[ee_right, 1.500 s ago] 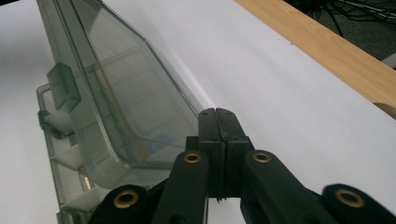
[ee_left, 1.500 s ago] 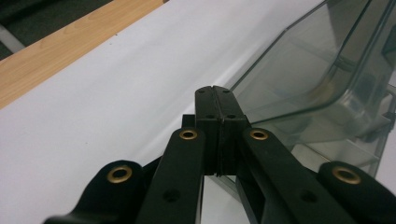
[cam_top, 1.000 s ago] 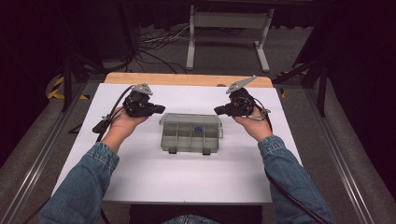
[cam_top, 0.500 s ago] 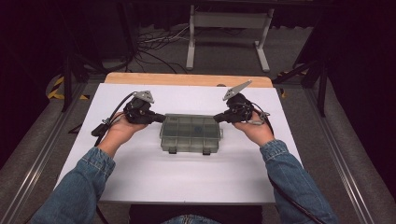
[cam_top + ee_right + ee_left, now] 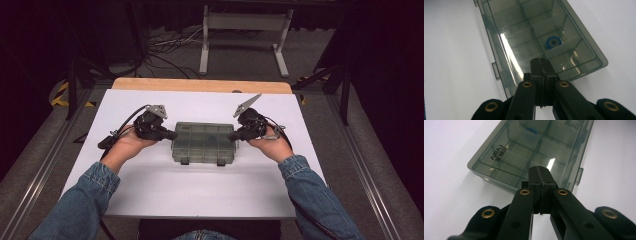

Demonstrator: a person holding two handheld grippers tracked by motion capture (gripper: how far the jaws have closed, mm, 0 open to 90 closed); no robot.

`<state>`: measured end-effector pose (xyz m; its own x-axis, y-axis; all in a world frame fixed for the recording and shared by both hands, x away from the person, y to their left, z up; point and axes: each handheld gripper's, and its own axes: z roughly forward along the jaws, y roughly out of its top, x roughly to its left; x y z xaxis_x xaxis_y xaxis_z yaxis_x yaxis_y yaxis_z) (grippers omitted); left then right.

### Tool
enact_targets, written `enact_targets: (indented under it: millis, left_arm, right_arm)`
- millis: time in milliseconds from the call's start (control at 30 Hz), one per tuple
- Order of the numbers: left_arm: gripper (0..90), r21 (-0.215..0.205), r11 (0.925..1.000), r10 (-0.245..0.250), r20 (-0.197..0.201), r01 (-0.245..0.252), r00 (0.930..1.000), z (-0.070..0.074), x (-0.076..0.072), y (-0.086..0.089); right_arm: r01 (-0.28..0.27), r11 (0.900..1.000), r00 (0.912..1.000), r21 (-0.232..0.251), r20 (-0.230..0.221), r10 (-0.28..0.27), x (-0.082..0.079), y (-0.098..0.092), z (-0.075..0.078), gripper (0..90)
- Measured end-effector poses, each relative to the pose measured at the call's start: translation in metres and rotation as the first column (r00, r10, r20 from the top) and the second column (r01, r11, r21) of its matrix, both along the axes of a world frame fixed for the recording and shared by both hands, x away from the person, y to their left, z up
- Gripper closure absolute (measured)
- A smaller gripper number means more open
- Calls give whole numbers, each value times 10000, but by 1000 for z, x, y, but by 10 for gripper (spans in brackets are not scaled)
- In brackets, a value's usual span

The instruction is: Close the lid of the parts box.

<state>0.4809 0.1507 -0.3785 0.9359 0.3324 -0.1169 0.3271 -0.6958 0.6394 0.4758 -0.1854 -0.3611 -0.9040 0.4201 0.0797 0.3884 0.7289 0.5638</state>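
Left gripper point(image 5: 170, 135) and right gripper point(image 5: 234, 136), jaws closed and empty, flank compartment box point(image 5: 204, 143) mid-tabletop point(image 5: 150, 195) | likely light, rigid, slick plastic | best held by short ends, lid still latched

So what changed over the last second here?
Both tools closed in on the smoky clear plastic compartment box: the left tool and the right tool now sit at its short ends, jaws shut. The box, lid closed, stayed put on the white table.

Bare table point(image 5: 200, 190) all round — box point(image 5: 204, 142) central
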Motion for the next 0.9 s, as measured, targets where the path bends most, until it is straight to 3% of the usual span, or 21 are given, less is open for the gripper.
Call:
enact_targets:
  millis: [900]
  left_arm:
    - [896,626,9971,-437,-39,438,9990,-13,-7,-9]
  right_arm:
    - [-276,9989,9988,-391,-409,260,-7,9,-21,900]
